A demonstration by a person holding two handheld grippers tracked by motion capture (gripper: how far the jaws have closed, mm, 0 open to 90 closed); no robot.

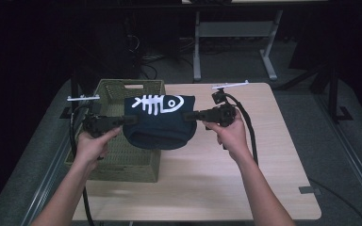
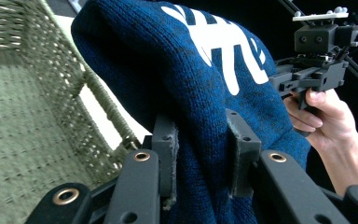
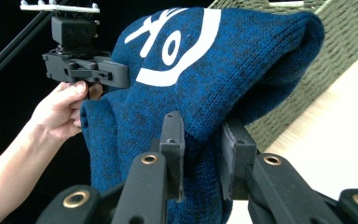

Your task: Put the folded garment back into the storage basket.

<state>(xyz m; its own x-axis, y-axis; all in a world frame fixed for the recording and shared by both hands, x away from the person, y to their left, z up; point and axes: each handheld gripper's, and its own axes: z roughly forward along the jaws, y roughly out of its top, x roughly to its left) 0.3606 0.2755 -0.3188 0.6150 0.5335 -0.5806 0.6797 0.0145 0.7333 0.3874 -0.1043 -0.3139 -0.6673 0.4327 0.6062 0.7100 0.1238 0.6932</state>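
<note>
A folded dark blue knit garment (image 1: 159, 121) with a white fish-skeleton print hangs in the air between my two grippers, over the right part of a green woven basket (image 1: 122, 160). My left gripper (image 1: 122, 121) is shut on the garment's left edge. My right gripper (image 1: 187, 115) is shut on its right edge. In the left gripper view the blue knit (image 2: 200, 93) is bunched between the jaws, with the basket (image 2: 23, 116) to the left and the other gripper (image 2: 314, 70) far right. The right gripper view shows the knit (image 3: 200, 79) pinched between its jaws, and the basket (image 3: 335, 56) behind.
The light wooden table (image 1: 245, 179) has bare surface to the right of the basket and in front. Cables trail from both grippers. A desk frame (image 1: 235, 42) stands on the floor beyond the table's far edge.
</note>
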